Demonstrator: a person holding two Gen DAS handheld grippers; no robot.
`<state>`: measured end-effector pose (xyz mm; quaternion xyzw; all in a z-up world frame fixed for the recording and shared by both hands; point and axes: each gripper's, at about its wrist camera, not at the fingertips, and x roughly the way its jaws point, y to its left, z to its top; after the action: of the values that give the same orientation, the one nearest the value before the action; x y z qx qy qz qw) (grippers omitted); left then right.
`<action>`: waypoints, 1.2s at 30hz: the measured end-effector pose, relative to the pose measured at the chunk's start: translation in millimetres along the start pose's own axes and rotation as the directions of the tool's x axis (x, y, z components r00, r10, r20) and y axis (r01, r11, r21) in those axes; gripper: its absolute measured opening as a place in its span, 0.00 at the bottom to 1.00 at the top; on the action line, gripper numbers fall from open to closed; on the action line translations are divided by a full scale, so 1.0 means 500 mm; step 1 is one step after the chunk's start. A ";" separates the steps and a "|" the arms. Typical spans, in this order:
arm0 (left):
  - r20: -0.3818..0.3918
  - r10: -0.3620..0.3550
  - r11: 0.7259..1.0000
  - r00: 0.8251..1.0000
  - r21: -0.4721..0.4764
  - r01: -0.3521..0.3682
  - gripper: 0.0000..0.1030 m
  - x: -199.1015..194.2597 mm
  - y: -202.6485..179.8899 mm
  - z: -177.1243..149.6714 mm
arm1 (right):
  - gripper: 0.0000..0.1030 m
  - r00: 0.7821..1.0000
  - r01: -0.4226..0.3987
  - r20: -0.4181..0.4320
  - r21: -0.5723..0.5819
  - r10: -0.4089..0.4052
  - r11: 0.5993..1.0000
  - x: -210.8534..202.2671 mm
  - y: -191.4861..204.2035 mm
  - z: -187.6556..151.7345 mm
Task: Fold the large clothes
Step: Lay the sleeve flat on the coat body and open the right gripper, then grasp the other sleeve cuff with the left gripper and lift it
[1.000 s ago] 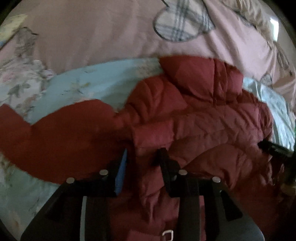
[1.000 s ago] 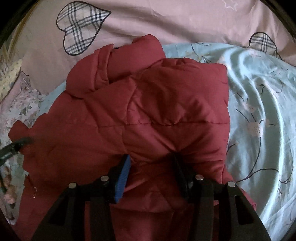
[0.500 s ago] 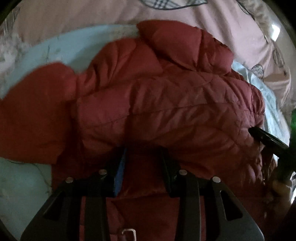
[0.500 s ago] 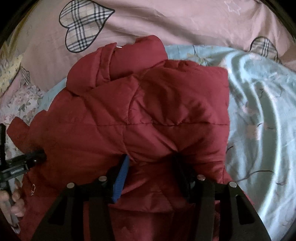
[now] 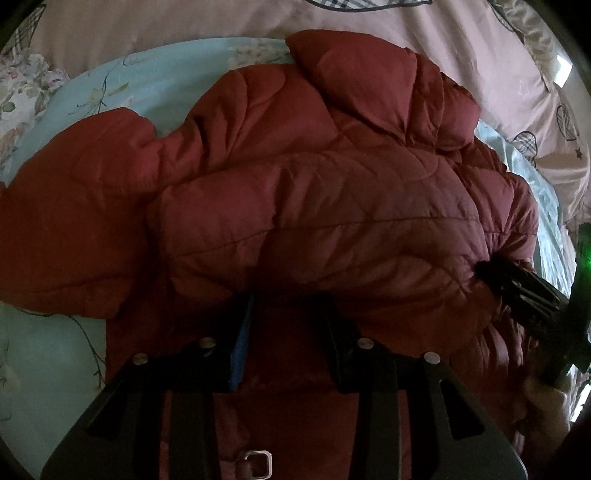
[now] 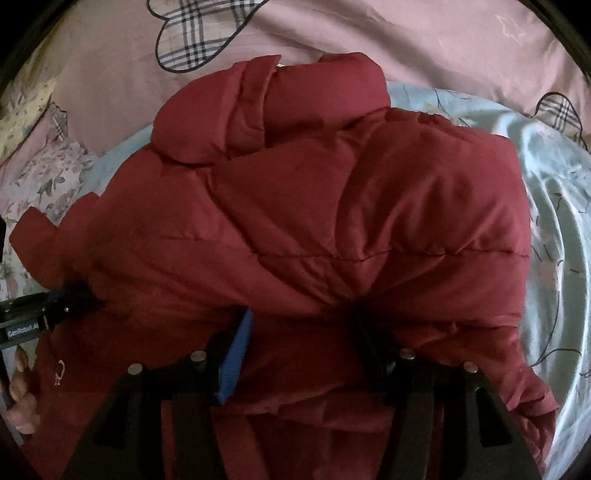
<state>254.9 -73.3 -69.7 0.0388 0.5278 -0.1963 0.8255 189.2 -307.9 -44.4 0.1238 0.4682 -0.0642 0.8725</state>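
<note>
Left wrist view: the left gripper (image 5: pixel 286 314) is seen pinching the folded-over hem of the red puffer jacket (image 5: pixel 314 206). The right gripper (image 6: pixel 301 332) has just been widening, the fold between its fingers; whether they press cannot be told. The jacket is laid on the pale blue sheet (image 6: pixel 554 229), its long axis running away, collar (image 6: pixel 258 107) farthest, toward the pink quilt (image 6: pixel 406 37).

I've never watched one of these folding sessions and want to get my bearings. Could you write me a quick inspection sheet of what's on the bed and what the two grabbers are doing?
Surface: a bed with a light blue floral sheet.
Job's things: one dark red puffer jacket, its lower part doubled over onto itself, collar toward the pillows.
Clutter: nothing seen.
Grippers: left gripper clamped on the jacket's folded edge; right gripper has fabric between its jaws, which have just been opening, so whether it still grips is unclear.
Cables: nothing seen.
Surroundings: pink bedding with plaid hearts beyond the jacket; floral fabric at one side.
</note>
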 end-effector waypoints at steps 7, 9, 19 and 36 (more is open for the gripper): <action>0.009 -0.065 0.998 0.998 -0.002 0.065 0.33 -0.026 0.017 -0.005 | 0.55 1.000 0.006 -0.012 0.028 -0.005 1.000 -0.027 0.010 0.003; 0.014 -0.104 0.994 0.994 -0.025 0.105 0.33 -0.039 0.034 -0.008 | 0.55 1.000 -0.017 -0.003 0.043 0.017 0.999 -0.059 0.015 0.001; 0.125 -0.100 0.981 0.987 -0.153 0.119 0.45 -0.120 0.114 -0.089 | 0.66 0.990 -0.132 0.054 0.022 0.131 0.991 -0.197 0.069 -0.035; 0.203 0.012 0.918 0.979 -0.391 0.070 0.66 -0.168 0.351 -0.141 | 0.66 0.982 -0.190 0.004 0.019 0.189 0.982 -0.210 0.109 -0.089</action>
<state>227.9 130.9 -51.5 -0.1570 0.4710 -0.1003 0.8622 108.0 -243.9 28.0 0.1761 0.4528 0.0146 0.8739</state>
